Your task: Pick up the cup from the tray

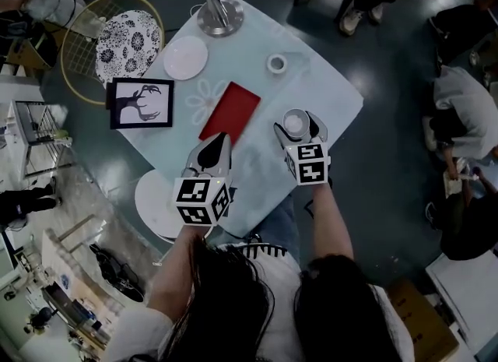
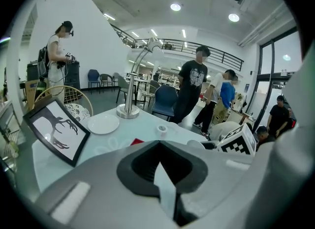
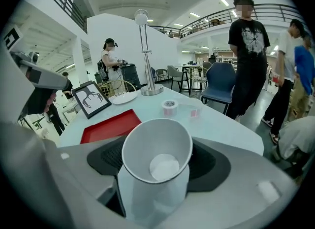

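Cup (image 3: 156, 154) sits gripped in right claw (image 1: 299, 128), apart from red tray (image 1: 230, 111); left claw (image 1: 212, 154) closed, empty.

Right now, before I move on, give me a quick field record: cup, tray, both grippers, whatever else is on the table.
cup: clamped in the right gripper, empty, mouth towards that gripper's camera
cup location: off the tray, to its right in the head view
right gripper: shut on the cup
left gripper: jaws together, nothing between them, near the tray's near end
tray: red, flat on the table, nothing on it
other items: white plate, tape roll, lamp base, framed picture
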`<state>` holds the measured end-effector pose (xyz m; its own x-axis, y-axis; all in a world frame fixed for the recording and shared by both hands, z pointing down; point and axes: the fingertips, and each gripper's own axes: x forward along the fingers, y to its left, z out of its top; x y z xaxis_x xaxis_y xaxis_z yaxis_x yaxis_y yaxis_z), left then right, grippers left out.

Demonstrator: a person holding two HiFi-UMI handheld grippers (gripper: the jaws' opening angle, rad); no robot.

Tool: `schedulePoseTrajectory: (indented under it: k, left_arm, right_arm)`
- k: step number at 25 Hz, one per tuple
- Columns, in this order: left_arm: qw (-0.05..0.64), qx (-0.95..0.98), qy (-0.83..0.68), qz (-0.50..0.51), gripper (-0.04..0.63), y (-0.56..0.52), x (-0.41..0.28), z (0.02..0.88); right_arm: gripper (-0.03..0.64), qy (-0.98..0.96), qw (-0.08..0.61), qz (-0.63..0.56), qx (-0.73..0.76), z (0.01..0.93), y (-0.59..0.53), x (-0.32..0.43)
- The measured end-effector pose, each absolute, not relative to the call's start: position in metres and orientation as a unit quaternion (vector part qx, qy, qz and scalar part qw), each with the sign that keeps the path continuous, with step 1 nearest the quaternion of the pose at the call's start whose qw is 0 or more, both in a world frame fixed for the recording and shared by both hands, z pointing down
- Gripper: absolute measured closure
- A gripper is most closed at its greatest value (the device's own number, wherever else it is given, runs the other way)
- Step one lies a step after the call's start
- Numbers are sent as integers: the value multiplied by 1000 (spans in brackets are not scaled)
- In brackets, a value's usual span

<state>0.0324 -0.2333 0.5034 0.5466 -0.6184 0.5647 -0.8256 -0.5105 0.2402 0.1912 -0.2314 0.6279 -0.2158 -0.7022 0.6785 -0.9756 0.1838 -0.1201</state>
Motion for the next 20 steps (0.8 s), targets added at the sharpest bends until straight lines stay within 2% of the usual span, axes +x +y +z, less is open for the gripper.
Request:
schedulePoseTrajectory:
  k: [7, 20]
  left_arm:
    - [257, 846, -421, 205, 595, -227, 33, 505]
    - [247, 867, -401, 165, 595, -218, 30, 477]
  right_arm:
    - [171, -729, 239, 280, 577, 621, -232, 193]
    - [166, -731, 173, 216, 624, 525, -236, 214]
